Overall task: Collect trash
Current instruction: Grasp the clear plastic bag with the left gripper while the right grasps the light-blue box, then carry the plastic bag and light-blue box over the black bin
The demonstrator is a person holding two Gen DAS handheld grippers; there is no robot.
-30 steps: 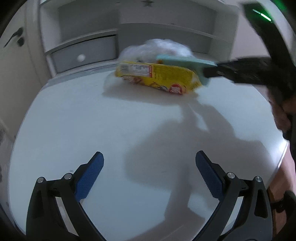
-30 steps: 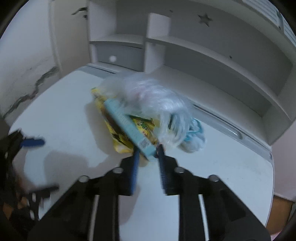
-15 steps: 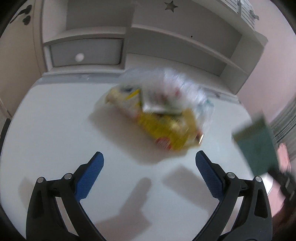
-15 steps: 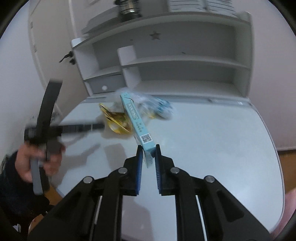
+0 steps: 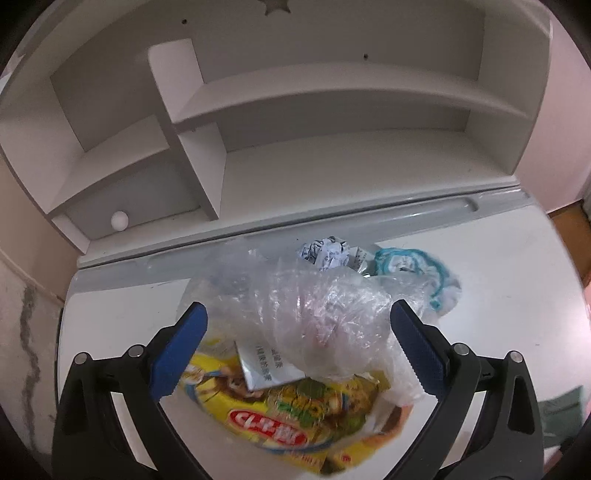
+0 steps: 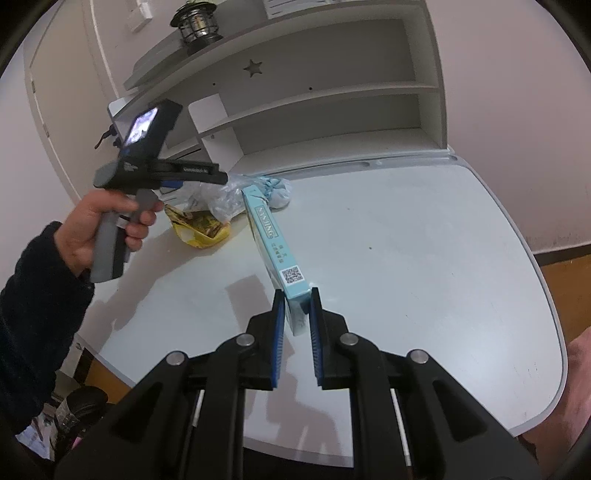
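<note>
A heap of trash lies on the white desk (image 5: 517, 295): a crumpled clear plastic bag (image 5: 314, 314), a yellow snack wrapper (image 5: 280, 417), a small white card (image 5: 266, 369), a crumpled paper ball (image 5: 325, 251) and a teal-and-white wrapper (image 5: 410, 262). My left gripper (image 5: 295, 350) is open, its jaws astride the plastic bag, just above the heap. My right gripper (image 6: 296, 314) is shut on a light blue flat box (image 6: 275, 243) and holds it above the desk (image 6: 424, 258), away from the heap (image 6: 210, 210).
A white shelf unit (image 5: 295, 110) with a small drawer (image 5: 122, 219) stands at the desk's back edge. A lantern (image 6: 197, 22) sits on top of it. A dark object (image 6: 79, 410) lies on the floor at the left.
My left gripper has moved in over the trash heap, jaws now astride the plastic bag. My right gripper has lifted the blue box off the heap and pulled back.
</note>
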